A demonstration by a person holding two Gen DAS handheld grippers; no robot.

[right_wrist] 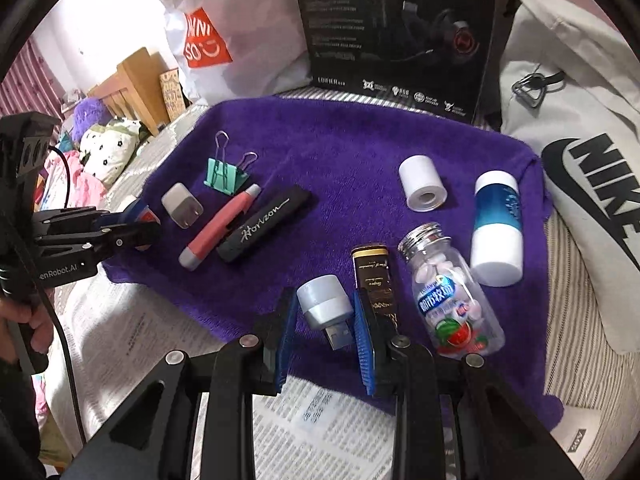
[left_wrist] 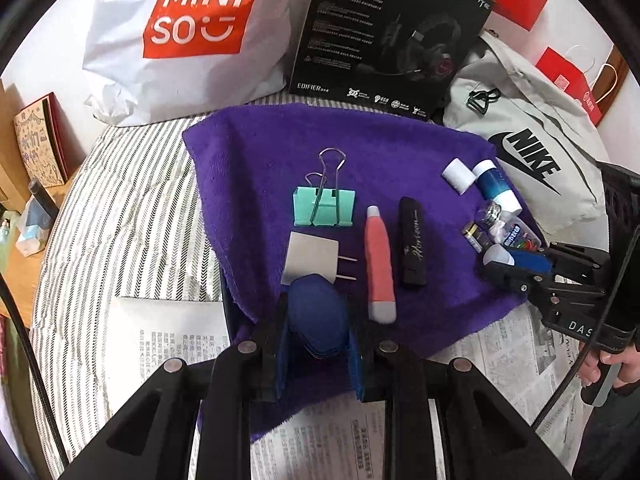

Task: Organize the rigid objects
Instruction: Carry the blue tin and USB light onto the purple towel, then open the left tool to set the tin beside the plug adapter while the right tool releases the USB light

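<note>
A purple towel [left_wrist: 260, 152] [right_wrist: 352, 148] holds a mint binder clip [left_wrist: 324, 208] [right_wrist: 225, 174], white charger plug [left_wrist: 310, 258] [right_wrist: 182, 204], pink pen-like stick [left_wrist: 380, 264] [right_wrist: 218, 226], black Horizon stick [left_wrist: 413, 242] [right_wrist: 264, 228], white roll [left_wrist: 459, 175] [right_wrist: 422, 184], blue-white bottle [left_wrist: 496, 186] [right_wrist: 496, 226], candy bottle [right_wrist: 452, 292] and gold-black box [right_wrist: 372, 276]. My left gripper [left_wrist: 318, 332] [right_wrist: 136, 220] is shut on a dark blue rounded object [left_wrist: 318, 320]. My right gripper [right_wrist: 326, 320] [left_wrist: 516, 264] has its jaws around a small USB light [right_wrist: 325, 306]; its fingers look slightly apart from it.
A Miniso bag [left_wrist: 180, 36], a black Edifier headset box [left_wrist: 384, 32] and a grey Nike bag [left_wrist: 532, 148] stand behind the towel. Newspaper [left_wrist: 172, 336] lies in front on a striped bedsheet [left_wrist: 120, 208]. Wooden furniture [right_wrist: 132, 80] is at left.
</note>
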